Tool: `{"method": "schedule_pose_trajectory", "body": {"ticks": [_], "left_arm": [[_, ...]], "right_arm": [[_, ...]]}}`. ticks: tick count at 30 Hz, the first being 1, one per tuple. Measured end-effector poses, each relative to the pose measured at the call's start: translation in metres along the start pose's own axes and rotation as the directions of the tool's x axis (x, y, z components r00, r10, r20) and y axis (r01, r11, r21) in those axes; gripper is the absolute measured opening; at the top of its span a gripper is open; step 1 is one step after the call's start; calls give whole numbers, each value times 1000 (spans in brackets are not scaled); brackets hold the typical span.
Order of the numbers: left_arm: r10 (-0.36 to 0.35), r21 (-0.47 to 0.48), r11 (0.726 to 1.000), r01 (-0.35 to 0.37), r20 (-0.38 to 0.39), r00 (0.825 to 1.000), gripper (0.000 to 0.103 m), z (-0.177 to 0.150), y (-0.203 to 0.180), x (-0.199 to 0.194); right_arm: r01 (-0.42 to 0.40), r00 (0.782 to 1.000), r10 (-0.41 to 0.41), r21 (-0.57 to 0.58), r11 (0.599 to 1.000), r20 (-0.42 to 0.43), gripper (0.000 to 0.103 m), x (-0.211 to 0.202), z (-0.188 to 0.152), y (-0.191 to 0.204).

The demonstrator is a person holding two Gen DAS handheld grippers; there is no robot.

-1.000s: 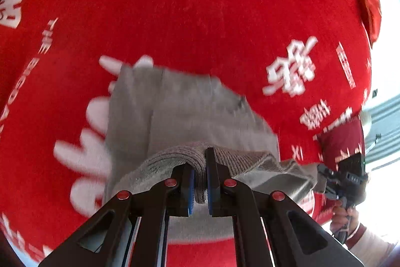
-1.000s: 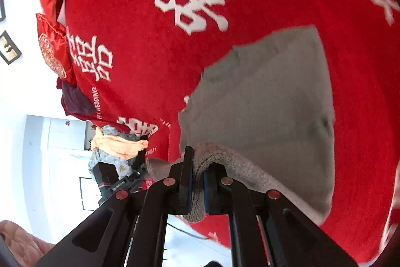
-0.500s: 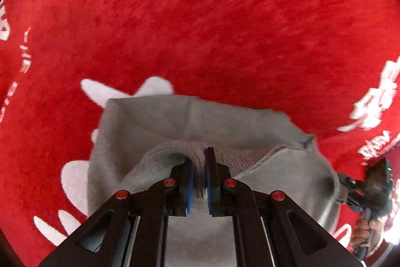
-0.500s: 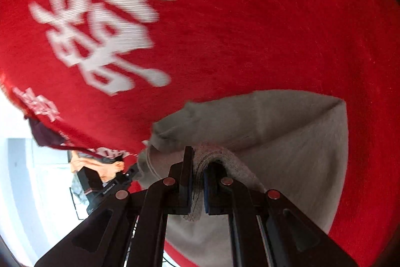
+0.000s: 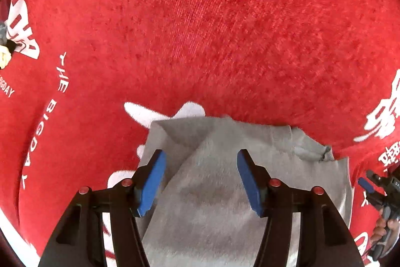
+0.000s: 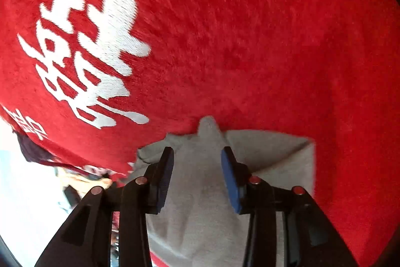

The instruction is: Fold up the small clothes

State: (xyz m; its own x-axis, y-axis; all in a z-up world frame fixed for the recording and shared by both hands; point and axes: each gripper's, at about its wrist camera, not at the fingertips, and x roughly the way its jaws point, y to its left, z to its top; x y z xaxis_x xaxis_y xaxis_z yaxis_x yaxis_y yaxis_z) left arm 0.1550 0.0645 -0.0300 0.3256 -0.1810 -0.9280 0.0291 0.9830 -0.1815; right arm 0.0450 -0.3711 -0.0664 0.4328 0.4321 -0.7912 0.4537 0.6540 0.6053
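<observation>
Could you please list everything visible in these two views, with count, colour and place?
garment: one, grey, folded, lying on the blanket under both tools.
blanket: one, red with white characters, covering the whole surface.
clothes pile: blurred, orange and dark, past the blanket's left edge in the right view.
left tool: one, black with blue pads, open over the garment.
right tool: one, black with blue pads, open over the garment.

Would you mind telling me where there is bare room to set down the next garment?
The red blanket lies bare beyond the grey garment's far edge. The near side is crowded: the garment fills it, under the open left gripper and right gripper.
</observation>
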Motion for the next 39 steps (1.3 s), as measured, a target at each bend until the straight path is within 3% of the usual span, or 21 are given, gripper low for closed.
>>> {"method": "schedule_pose_trajectory", "body": {"ticks": [4, 8, 10, 11, 12, 16, 20, 22, 24, 26, 33, 39], "left_arm": [[10, 22, 1000, -10, -25, 1000, 61, -14, -8, 1], [98, 53, 994, -94, -90, 991, 61, -27, -15, 37], [150, 55, 988, -145, -98, 984, 61, -28, -12, 49], [153, 49, 988, -149, -99, 983, 61, -29, -12, 52], [150, 43, 988, -146, -95, 984, 61, -29, -11, 52], [162, 68, 986, -155, -105, 981, 61, -31, -6, 41], [135, 67, 990, -127, -128, 983, 61, -37, 14, 14], [101, 53, 994, -94, -157, 982, 61, -41, 26, 6], [83, 39, 996, -77, -184, 979, 61, -53, 38, -4], [81, 34, 997, -76, -200, 976, 61, -63, 47, -11], [19, 3, 1000, -19, -263, 964, 61, -109, 60, -22], [-30, 55, 997, 48, -292, 956, 61, -128, 60, -17]], "right_arm": [[54, 996, -58, -65, 996, -62, 44, 1, -15, 1], [89, 984, -105, -116, 989, -145, 44, 22, -32, -2], [149, 973, -173, -155, 977, -151, 29, 31, -34, 0], [196, 966, -221, -176, 965, -136, 14, 32, -34, 1], [247, 955, -272, -189, 950, -118, 13, 32, -31, 0], [297, 947, -312, -171, 940, -71, 13, 19, -22, -4], [235, 963, -251, -146, 961, -98, 17, 1, -28, -8], [178, 973, -195, -132, 975, -120, 22, -9, -41, -7], [127, 979, -145, -130, 983, -145, 38, -18, -61, -4], [75, 981, -96, -125, 989, -171, 39, -20, -80, 1], [-57, 957, 23, -109, 992, -290, 39, -9, -148, 25], [-55, 927, 30, -58, 997, -374, 40, 25, -195, 30]]}}
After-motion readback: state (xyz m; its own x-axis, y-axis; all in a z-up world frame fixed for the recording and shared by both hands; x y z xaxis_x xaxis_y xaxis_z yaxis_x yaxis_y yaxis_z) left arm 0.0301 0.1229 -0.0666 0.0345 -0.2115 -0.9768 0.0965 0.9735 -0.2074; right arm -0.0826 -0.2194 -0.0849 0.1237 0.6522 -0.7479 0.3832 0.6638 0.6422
